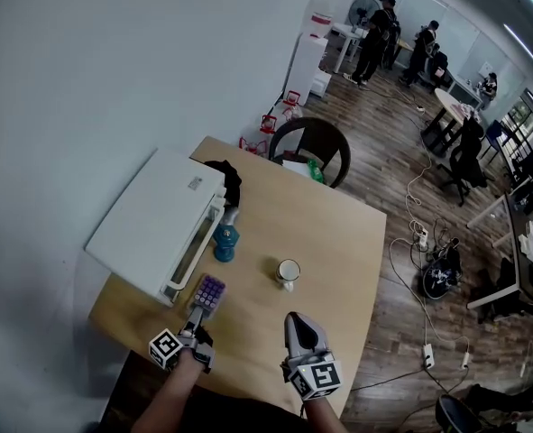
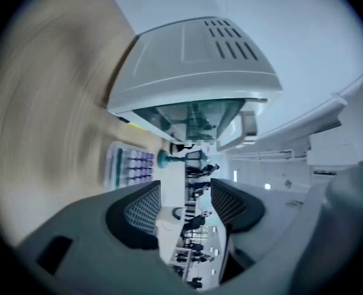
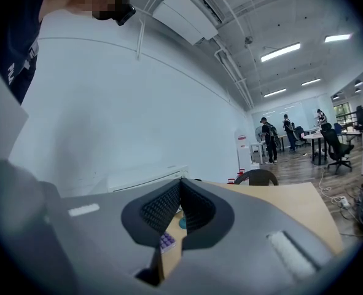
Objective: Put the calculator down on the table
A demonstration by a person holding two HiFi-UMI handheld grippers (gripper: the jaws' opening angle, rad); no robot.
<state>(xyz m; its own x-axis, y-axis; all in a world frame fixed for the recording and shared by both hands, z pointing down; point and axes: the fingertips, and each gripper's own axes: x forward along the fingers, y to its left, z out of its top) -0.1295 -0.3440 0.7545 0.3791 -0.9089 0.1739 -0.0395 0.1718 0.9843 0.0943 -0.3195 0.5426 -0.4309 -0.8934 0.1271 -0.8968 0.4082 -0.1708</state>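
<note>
The calculator point(image 1: 209, 292), pale with purple keys, lies flat on the wooden table point(image 1: 338, 242) near its front left, beside the printer. My left gripper point(image 1: 197, 315) hangs just behind the calculator's near end, open with nothing between its jaws. In the left gripper view, which is rolled sideways, the calculator point(image 2: 131, 165) lies on the table off to one side of the open left gripper point(image 2: 185, 192). My right gripper point(image 1: 295, 321) is held over the table's front edge, shut and empty. In the right gripper view, a corner of the calculator point(image 3: 166, 241) shows under the right gripper point(image 3: 181, 192).
A white printer point(image 1: 153, 219) fills the table's left side. A teal dumbbell-shaped object point(image 1: 225, 242) stands just beyond the calculator, a white cup point(image 1: 288, 271) mid-table, a dark bundle point(image 1: 226, 179) at the back. A black chair point(image 1: 313, 147) stands behind the table.
</note>
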